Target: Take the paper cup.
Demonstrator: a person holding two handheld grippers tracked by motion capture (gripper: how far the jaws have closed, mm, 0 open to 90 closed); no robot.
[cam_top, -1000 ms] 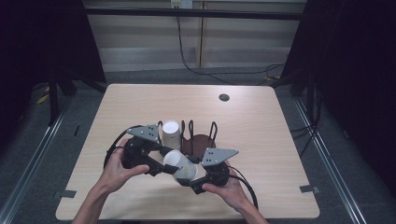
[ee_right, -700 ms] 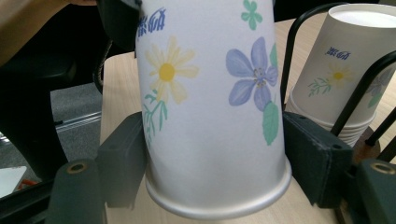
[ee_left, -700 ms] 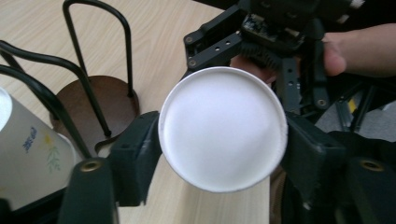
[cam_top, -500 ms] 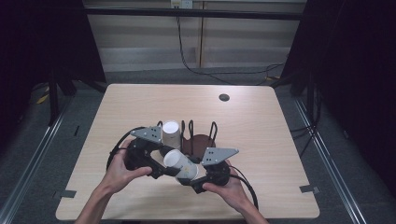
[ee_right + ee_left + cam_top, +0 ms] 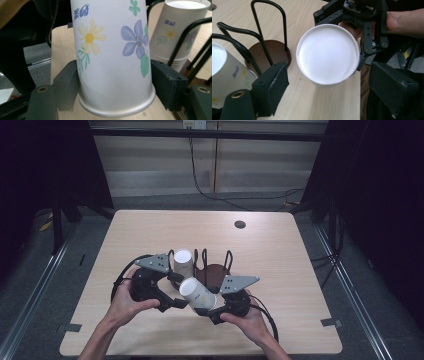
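The flowered paper cup (image 5: 197, 294) lies tilted on its side in the air just above the tabletop (image 5: 280, 245), between the two hands, its closed white base turned toward the left gripper (image 5: 170, 292) and its rim end toward the right gripper (image 5: 216, 312). The right gripper view shows that gripper's jaws pressed against the cup's wall near the rim, one pad on each side; they have just been closing a little further on it, so the hold is firm.

The change is on the other side. The left gripper's jaws have just been opening and now stand wide, with the cup's base (image 5: 328, 53) showing between them but clear of both pads. A second ago they sat much closer together. I judge this a hand-over just completed: the cup has passed from the left gripper to the right, which alone carries it now.

Just behind the cup stands a black wire rack (image 5: 215, 265) on a round brown base, with a stack of matching cups (image 5: 182, 262) upside down in its left end, near the left gripper. The likely next move is to bring the held cup to that rack. A small dark disc (image 5: 240, 224) lies well apart, toward the far edge of the tabletop.
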